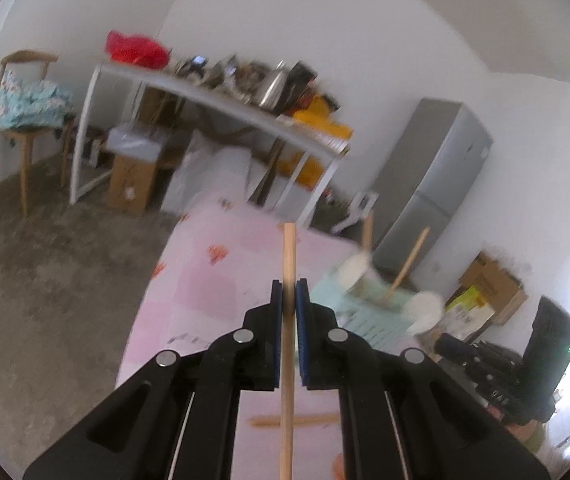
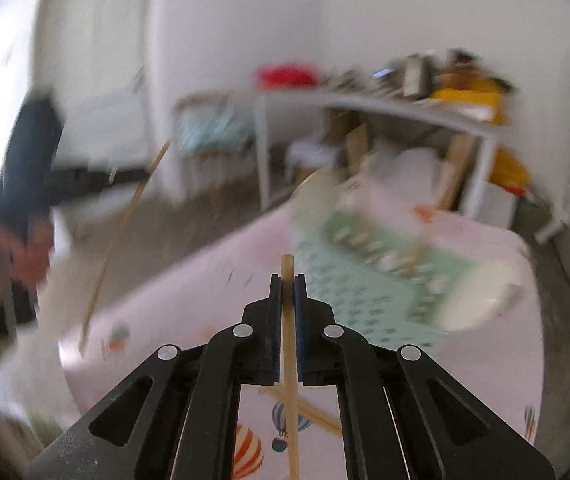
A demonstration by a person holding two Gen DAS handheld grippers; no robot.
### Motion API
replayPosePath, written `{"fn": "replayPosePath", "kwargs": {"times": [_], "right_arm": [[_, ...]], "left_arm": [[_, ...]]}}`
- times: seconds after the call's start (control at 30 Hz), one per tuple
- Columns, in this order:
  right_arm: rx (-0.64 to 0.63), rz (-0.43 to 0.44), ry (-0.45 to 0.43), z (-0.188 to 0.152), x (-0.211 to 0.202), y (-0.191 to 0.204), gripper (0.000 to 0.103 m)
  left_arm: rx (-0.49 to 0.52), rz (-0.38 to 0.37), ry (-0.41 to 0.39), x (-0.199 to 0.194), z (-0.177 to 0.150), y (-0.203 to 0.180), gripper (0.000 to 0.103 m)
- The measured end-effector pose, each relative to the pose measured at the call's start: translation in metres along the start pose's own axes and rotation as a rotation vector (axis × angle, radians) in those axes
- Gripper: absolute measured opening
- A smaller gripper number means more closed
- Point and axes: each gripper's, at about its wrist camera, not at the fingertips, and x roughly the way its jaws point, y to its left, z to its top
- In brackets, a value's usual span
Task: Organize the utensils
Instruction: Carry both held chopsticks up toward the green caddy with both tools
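Plainly, each tool pinches one wooden chopstick — left tool (image 1: 289, 298) on its chopstick (image 1: 288, 264), right tool (image 2: 288, 294) on its own (image 2: 287, 272), both gripped near the top end. Light, stiff, smooth sticks that may pivot or slip. Beyond, on the pink worktop (image 1: 205, 280), waits the green rack (image 1: 365, 316).

- We see the left hand-held gripper (image 1: 289, 294) clamped on a wooden chopstick (image 1: 287, 360), held upright over the pink tabletop (image 1: 205, 292).
- Right of it, a pale green rack (image 1: 369, 320) holds two more sticks, blurred.
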Motion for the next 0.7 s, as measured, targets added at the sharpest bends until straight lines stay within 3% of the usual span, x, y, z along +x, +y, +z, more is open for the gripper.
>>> {"fn": "replayPosePath", "kwargs": {"times": [0.27, 0.47, 0.6, 0.7], "right_arm": [[0.233, -0.123, -0.236, -0.002, -0.062, -0.036, 0.004], [0.274, -0.150, -0.300, 0.000, -0.082, -0.046, 0.004], [0.282, -0.160, -0.310, -0.006, -0.085, -0.055, 0.004], [0.294, -0.162, -0.312, -0.012, -0.088, -0.055, 0.004]], "left_arm": [[0.056, -0.146, -0.189, -0.001, 0.048, -0.072, 0.006], [0.045, -0.206, -0.319, 0.014, 0.089, -0.110, 0.006], [0.018, -0.198, -0.415, 0.033, 0.112, -0.127, 0.006], [0.000, -0.150, -0.426, 0.063, 0.114, -0.132, 0.006]]}}
